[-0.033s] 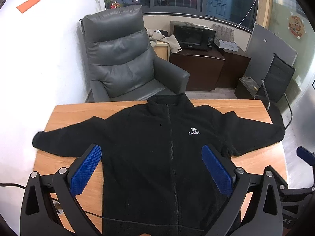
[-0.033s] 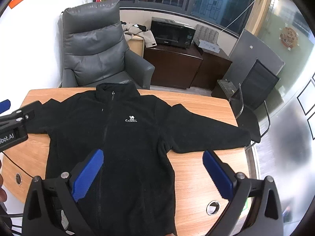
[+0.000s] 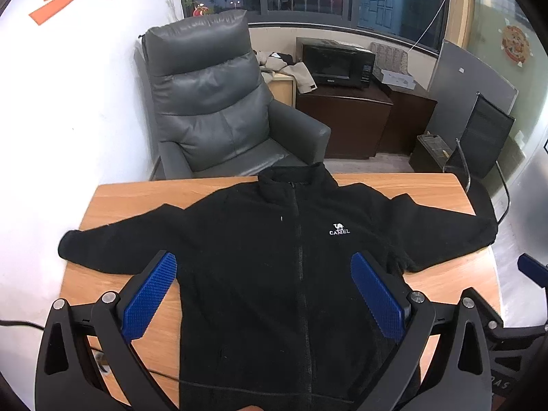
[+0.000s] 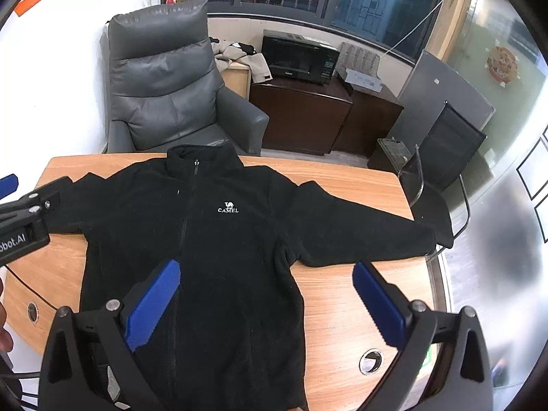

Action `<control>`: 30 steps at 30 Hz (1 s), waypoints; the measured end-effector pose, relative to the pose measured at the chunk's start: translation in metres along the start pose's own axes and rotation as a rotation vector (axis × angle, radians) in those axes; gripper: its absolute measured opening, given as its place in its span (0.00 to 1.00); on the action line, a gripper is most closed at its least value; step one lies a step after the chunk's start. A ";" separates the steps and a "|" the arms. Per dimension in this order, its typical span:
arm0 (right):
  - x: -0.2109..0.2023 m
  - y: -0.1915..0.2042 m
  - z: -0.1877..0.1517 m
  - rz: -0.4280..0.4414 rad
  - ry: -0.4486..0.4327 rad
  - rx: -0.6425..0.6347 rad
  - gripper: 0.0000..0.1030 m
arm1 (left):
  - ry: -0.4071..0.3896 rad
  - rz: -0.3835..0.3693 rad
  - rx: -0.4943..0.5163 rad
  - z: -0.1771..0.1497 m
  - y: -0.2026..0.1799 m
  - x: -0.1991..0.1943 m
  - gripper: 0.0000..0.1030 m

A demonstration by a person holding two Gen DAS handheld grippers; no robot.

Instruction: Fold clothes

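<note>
Jacket (image 3: 274, 274) flat on desk (image 3: 137, 202), sleeves spread | left fingers (image 3: 150, 301) wide apart, holding nothing | right fingers (image 4: 154, 304) same

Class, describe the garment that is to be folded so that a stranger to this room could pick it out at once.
Find the wooden table in front of the grey leather armchair. Spread flat across it, sleeves out to both sides, lies the black fleece jacket. Unlike the beige clothes heaped on the cabinet behind, it is zipped shut and bears a white CAMEL logo on its chest.
</note>
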State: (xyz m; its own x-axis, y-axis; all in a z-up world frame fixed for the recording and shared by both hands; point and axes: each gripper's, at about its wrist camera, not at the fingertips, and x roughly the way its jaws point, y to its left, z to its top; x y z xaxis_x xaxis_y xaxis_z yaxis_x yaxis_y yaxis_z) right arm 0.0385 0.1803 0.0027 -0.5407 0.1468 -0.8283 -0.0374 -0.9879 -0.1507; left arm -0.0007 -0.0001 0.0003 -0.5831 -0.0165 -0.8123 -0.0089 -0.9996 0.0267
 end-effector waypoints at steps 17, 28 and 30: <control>-0.021 0.008 0.008 -0.034 -0.051 0.033 1.00 | -0.049 -0.007 0.015 -0.007 -0.006 -0.008 1.00; -0.030 0.026 0.009 -0.050 -0.076 0.003 1.00 | -0.057 -0.030 -0.020 -0.012 0.010 -0.009 1.00; -0.030 0.027 0.010 -0.028 -0.080 0.016 1.00 | -0.068 -0.029 -0.027 -0.013 0.009 -0.010 1.00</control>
State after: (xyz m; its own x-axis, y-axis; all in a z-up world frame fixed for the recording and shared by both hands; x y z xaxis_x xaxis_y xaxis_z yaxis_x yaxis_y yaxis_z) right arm 0.0452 0.1487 0.0292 -0.6049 0.1708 -0.7778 -0.0665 -0.9842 -0.1644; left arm 0.0159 -0.0097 0.0011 -0.6368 0.0135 -0.7709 -0.0057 -0.9999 -0.0129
